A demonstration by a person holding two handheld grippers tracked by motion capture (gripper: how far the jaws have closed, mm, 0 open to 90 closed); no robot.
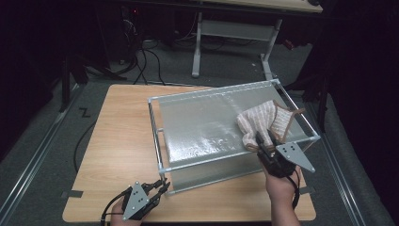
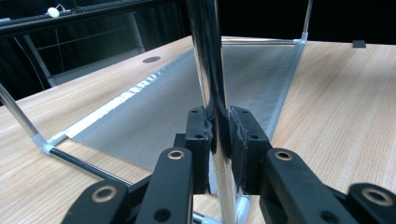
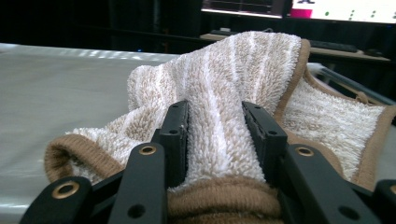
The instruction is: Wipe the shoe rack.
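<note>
A pale wooden table (image 1: 117,141) with a fine straight grain stands on grey carpet in a dark room, seen from above. At the table's near left corner a person's left hand holds the left gripper (image 1: 160,188), a black two-jaw tool with a grey three-cornered plate on top and a cable trailing behind it. Its jaws are clamped on a thin, shiny metal post (image 2: 212,93) at the near left corner of a box-shaped rack (image 1: 157,136); in the left gripper view the black pads press on either side of the round, mirror-like post.

The rack is a frame of slim chrome rods with white corner joints. Across its top lies a sheet of silvery grey film (image 1: 202,122), smooth and slightly wrinkled, catching the light in a bright streak. The film also hangs down the rack's near side.

On the right part of that top sheet lies a towel (image 1: 263,123), thick looped terry in cream with faint beige stripes, edged with a tan knitted band. It is bunched and folded, and one flap seems to drape over the rack's right rail, though the high view is too small to be sure. The right gripper (image 1: 264,141), held by the person's right hand at the rack's near right corner, is closed on a fold of the towel: in the right gripper view the fluffy pile fills the gap between the two black jaws, with the tan band rolled just beneath them.
</note>
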